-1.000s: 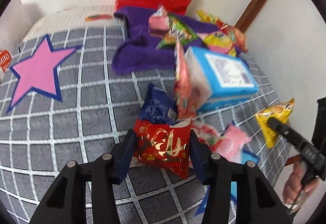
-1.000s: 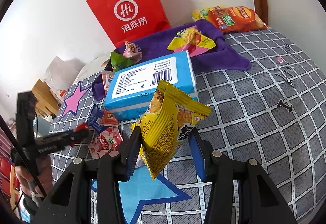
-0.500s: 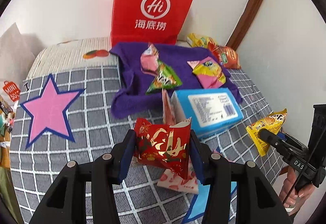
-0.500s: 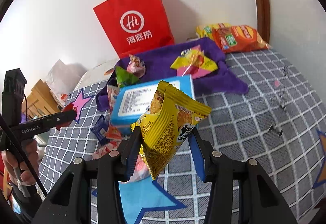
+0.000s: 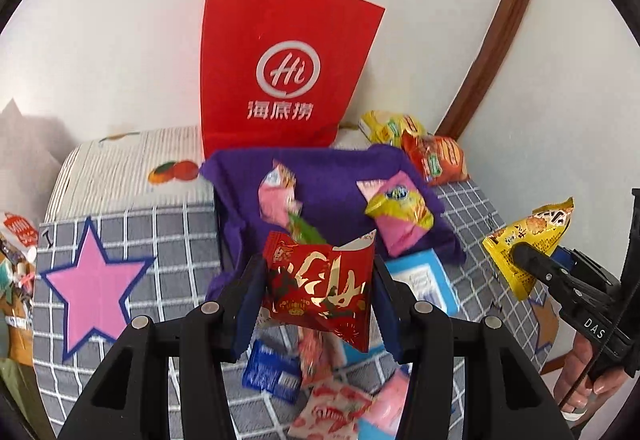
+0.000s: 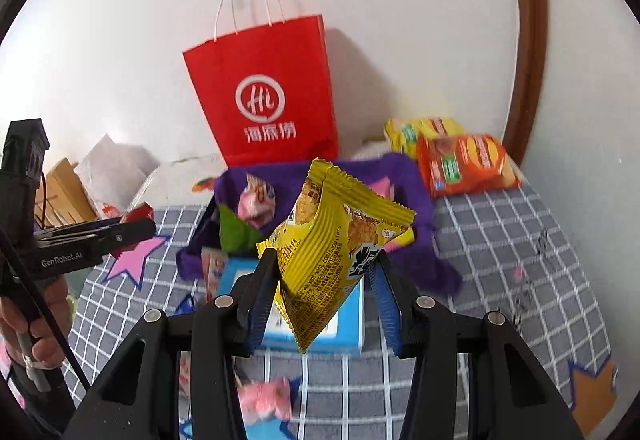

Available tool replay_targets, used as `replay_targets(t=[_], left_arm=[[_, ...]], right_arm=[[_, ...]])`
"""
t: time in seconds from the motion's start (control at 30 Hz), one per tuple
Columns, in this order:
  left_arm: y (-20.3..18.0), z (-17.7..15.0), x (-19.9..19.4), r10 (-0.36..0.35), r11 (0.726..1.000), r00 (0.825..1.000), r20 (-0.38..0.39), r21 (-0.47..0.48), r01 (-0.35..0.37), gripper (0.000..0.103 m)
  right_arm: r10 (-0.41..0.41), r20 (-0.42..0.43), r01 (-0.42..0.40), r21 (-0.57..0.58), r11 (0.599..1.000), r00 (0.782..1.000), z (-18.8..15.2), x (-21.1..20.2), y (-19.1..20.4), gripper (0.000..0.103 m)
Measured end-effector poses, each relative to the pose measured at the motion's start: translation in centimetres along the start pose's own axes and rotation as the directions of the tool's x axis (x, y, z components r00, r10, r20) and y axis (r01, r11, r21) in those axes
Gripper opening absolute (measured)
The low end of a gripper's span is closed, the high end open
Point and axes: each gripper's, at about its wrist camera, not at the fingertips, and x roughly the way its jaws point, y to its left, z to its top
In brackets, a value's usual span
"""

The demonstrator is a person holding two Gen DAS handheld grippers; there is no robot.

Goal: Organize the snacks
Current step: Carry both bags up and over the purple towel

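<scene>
My left gripper (image 5: 318,276) is shut on a red snack packet with gold lettering (image 5: 320,286), held above the grey checked bed. My right gripper (image 6: 326,276) is shut on a yellow snack packet (image 6: 332,252), also held in the air; it shows at the right of the left wrist view (image 5: 528,244). A red paper bag (image 5: 284,71) stands upright against the wall, straight ahead of both grippers. A purple cloth (image 5: 332,179) in front of it holds a pink packet (image 5: 276,195), a green one and a yellow-pink packet (image 5: 400,211).
A blue box (image 6: 320,324) lies below the grippers. Loose blue, red and pink packets (image 5: 328,404) lie near the bed's front. Orange and yellow chip bags (image 6: 464,159) lie by the wall at the right. The left gripper (image 6: 96,236) shows in the right wrist view.
Both grippers have risen and tilted up toward the red bag with their packets still held. The bag now shows whole, handles included, and the bed items sit lower in view.
</scene>
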Motion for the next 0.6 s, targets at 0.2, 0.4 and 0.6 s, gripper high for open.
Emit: replay_targets(t=[0.2, 0.4, 0.6], left_arm=[[-0.8, 2.4, 0.9, 0.013, 1.0, 1.0, 0.024, -0.013, -0.013, 0.048], [-1.0, 4.4, 2.4, 0.047, 0.999, 0.998, 0.032, -0.01, -0.047, 0.048], [-0.6, 6.5, 4.2, 0.095, 0.995, 0.995, 0.032, -0.036, -0.094, 0.048]], right_arm=[[0.023, 0.019, -0.023, 0.001, 1.0, 1.0, 3.9, 1.5, 0.0, 0.046], [0.016, 0.032, -0.015, -0.037, 0.999, 0.999, 6.1, 3.2, 0.2, 0.046], [0.023, 0.019, -0.022, -0.027, 0.999, 1.0, 8.6, 5.8, 0.2, 0.046]])
